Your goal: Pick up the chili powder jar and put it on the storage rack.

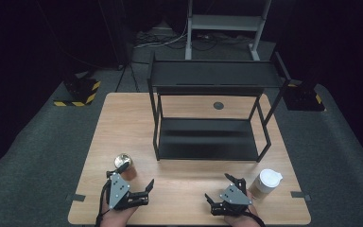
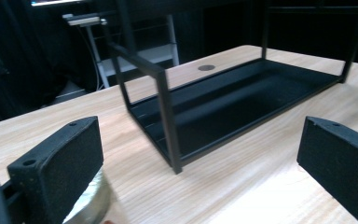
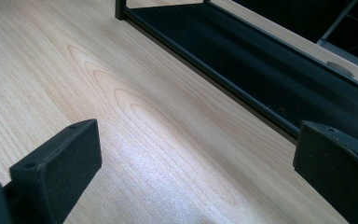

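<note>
Both grippers rest spread and empty: left gripper (image 1: 131, 190) with the can (image 1: 123, 162) at its 12 o'clock, right gripper (image 1: 221, 190) with the lidded cup (image 1: 266, 182) at its 3 o'clock. Likely next: grasp each for the rack (image 1: 208, 142).

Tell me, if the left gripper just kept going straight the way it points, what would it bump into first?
Probably the black rack: the open left gripper faces its near corner post across bare table. Depth is hard to judge.
</note>
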Motion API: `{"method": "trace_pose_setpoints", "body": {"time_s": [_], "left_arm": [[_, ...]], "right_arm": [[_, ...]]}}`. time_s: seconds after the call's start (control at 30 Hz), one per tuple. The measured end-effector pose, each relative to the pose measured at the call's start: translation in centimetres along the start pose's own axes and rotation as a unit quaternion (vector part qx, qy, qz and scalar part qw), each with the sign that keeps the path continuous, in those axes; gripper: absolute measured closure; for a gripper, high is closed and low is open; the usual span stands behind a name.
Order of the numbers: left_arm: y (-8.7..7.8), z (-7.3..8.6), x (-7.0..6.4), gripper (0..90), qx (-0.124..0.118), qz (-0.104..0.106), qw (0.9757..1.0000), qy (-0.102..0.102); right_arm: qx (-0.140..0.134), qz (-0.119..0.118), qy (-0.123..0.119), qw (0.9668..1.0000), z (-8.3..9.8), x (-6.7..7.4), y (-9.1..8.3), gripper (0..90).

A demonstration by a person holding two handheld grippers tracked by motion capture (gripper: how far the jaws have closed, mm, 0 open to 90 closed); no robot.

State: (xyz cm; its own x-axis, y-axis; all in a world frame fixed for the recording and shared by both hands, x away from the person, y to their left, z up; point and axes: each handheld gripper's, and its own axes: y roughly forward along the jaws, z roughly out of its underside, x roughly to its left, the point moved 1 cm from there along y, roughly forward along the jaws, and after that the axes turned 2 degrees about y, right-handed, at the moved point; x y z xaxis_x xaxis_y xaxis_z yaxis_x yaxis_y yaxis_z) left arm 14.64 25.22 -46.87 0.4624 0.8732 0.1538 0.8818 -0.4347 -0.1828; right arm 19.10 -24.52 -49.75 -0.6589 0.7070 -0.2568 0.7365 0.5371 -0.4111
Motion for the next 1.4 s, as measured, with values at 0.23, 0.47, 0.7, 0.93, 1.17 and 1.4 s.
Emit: {"method": "trace_pose_setpoints", "body": {"time_s": [0.23, 0.47, 0.7, 0.93, 1.17, 1.4], "left_arm": [[0.0, 0.6, 0.8, 0.4, 0.003, -0.016, 0.9998, -0.012], [0.1, 1.1, 1.4, 0.4, 0.007, -0.036, 0.9992, -0.018], [0.4, 1.6, 2.3, 0.4, 0.011, -0.049, 0.9981, -0.035], [1.2, 1.9, 3.2, 0.4, 0.025, -0.056, 0.9971, -0.046], [1.9, 2.2, 3.8, 0.4, 0.031, -0.057, 0.9963, -0.056], [2.4, 3.0, 4.6, 3.1, 0.032, -0.055, 0.9951, -0.075]], "right_arm": [[0.0, -0.001, 0.001, 1.0, 0.0, -0.1, 0.0, 0.0], [-0.001, -0.001, 0.002, 1.0, 0.0, -0.1, 0.0, 0.0], [0.0, -0.002, 0.006, 1.0, 0.0, -0.2, 0.0, 0.0], [-0.001, 0.0, 0.004, 1.0, 0.0, -0.1, 0.0, 0.0], [-0.001, 0.0, 0.005, 1.0, 0.0, -0.1, 0.0, 0.0], [-0.002, 0.001, 0.005, 1.0, 0.1, 0.0, 0.0, 0.0]]}}
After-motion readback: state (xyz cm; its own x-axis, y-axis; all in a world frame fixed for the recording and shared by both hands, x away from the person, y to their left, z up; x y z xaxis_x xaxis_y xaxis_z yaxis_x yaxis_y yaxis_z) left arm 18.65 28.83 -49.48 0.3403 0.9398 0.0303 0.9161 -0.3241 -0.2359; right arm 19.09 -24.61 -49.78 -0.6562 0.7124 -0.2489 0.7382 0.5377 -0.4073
